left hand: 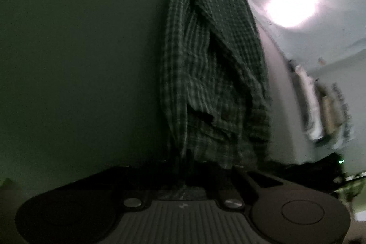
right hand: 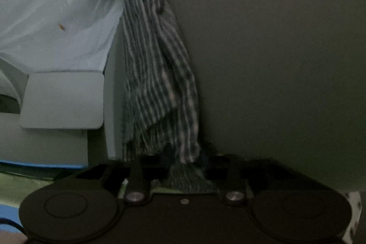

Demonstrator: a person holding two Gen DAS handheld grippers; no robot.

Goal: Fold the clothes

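Both views dim and blurred. Left gripper [left hand: 196,172] jaws closed, apparently pinching the green checked shirt [left hand: 212,65], which runs from the jaws up toward 12 o'clock. Right gripper [right hand: 183,166] jaws narrow, clamped on the same shirt [right hand: 157,74], bunched toward 12. White sheet [right hand: 57,15] at 10 o'clock in the right view.

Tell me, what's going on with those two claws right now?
Left gripper shut on checked shirt. Right gripper shut on same shirt, bunched, hanging between them. Nothing seen blocking.
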